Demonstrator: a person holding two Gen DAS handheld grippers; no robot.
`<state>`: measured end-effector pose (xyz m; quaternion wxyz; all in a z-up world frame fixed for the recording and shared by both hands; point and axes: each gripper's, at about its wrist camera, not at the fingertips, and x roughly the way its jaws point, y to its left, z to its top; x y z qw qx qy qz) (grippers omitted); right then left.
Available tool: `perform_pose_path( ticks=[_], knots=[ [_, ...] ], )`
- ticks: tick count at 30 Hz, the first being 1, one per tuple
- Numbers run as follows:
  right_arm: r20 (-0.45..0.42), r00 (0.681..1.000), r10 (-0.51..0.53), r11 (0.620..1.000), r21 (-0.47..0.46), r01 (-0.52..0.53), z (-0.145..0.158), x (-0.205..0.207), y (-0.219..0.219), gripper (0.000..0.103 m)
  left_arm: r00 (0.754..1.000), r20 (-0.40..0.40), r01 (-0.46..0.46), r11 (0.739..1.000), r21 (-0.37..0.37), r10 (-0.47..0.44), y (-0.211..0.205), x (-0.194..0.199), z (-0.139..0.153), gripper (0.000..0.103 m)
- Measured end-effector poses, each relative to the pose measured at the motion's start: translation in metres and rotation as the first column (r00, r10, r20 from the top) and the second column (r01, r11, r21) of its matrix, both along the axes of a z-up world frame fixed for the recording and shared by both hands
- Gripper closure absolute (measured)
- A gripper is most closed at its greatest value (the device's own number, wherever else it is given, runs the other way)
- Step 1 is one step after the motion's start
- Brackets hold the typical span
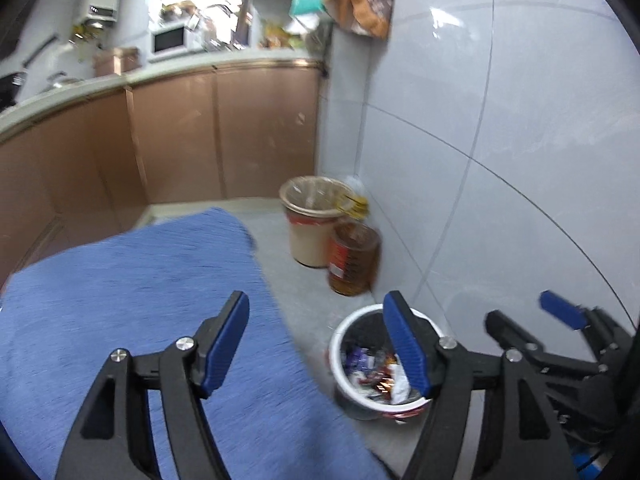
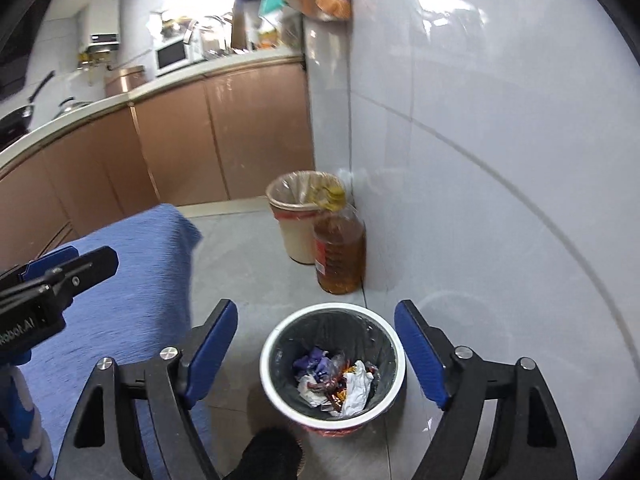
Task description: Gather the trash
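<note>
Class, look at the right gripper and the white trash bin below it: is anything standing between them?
Nothing visible does. The right gripper is open, and the white trash bin, holding wrappers and crumpled paper, shows unobstructed between its fingers. The oil bottle stands beyond the bin.

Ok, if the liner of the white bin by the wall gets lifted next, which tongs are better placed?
Probably the right tongs: open, empty, with the white bin centred between them. The left tongs, also open, sit over the blue cloth, bin off to their side.
</note>
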<state>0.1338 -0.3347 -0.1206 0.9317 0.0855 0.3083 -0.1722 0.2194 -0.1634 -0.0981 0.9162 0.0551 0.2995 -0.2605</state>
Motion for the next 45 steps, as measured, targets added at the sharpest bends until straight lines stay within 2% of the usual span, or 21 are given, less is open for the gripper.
perform_pose_path(
  ticks=[5,9,14,18,28,45],
  knots=[
    [0.027,0.998,0.052,0.996,-0.076,-0.050,0.025,-0.025,0.045,0.009,0.993,0.086,-0.082,0.997,0.002,0.081,0.054,-0.035,0.021,0.028],
    [0.066,0.996,0.068,0.989,-0.132,-0.058,0.045,-0.049,0.074,0.000,0.982,0.122,-0.140,0.990,-0.020,0.142,0.094,-0.057,0.033,0.024],
    [0.116,0.990,0.082,0.982,-0.179,-0.061,0.062,-0.074,0.100,0.000,0.969,0.152,-0.196,0.980,-0.025,0.197,0.136,-0.080,0.041,0.020],
    [0.140,0.985,0.104,0.975,-0.208,-0.073,0.068,-0.090,0.115,0.000,0.959,0.173,-0.224,0.974,-0.032,0.227,0.154,-0.097,0.045,0.020],
    [0.193,0.972,0.134,0.968,-0.237,-0.087,0.075,-0.115,0.128,0.000,0.950,0.205,-0.238,0.971,-0.018,0.237,0.159,-0.128,0.045,0.019],
    [0.226,0.964,0.139,0.976,-0.197,-0.094,0.063,-0.126,0.121,0.000,0.938,0.237,-0.262,0.965,0.005,0.253,0.152,-0.147,0.047,0.019]
  ],
)
